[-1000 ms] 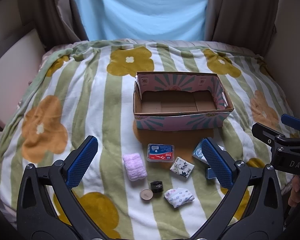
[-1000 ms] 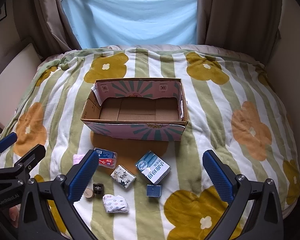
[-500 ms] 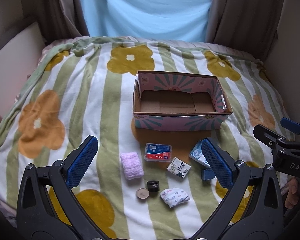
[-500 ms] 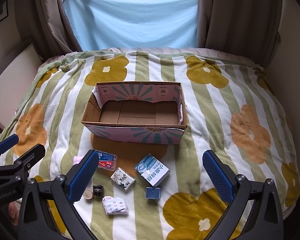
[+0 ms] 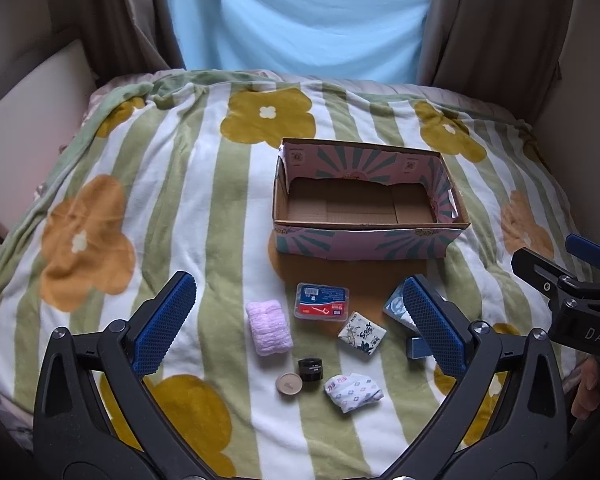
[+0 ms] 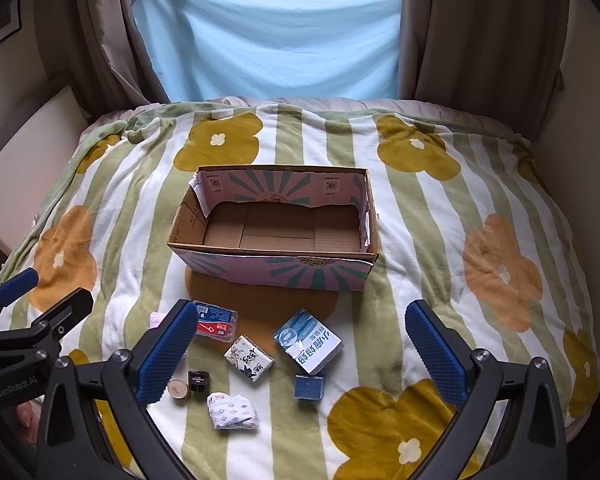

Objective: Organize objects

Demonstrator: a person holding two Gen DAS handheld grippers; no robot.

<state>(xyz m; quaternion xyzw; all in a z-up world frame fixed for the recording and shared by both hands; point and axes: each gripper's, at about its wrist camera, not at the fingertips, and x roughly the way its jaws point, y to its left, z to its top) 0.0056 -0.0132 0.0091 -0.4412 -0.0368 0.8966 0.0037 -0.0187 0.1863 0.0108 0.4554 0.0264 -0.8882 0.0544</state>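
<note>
An empty pink cardboard box [image 5: 364,244] [image 6: 276,274] sits mid-bed. In front of it lie a pink rolled towel [image 5: 269,333], a floss case [image 5: 321,300] [image 6: 217,322], a patterned tissue pack [image 5: 362,333] [image 6: 249,358], a blue-white box [image 6: 309,340], a small blue cube [image 6: 309,387], a black jar [image 5: 310,369] [image 6: 198,381], its tan lid [image 5: 289,384] [image 6: 178,389] and a white floral pack [image 5: 354,391] [image 6: 232,411]. My left gripper [image 5: 300,326] and right gripper [image 6: 300,354] are open and empty, above the items.
The floral striped blanket [image 5: 180,208] covers the whole bed. A blue sheet [image 6: 276,36] and brown curtains [image 6: 472,32] hang behind. A padded wall [image 5: 24,120] borders the left side.
Both grippers have drawn back and up a little; the box and items sit slightly lower and smaller in view. Nothing on the bed has moved.
</note>
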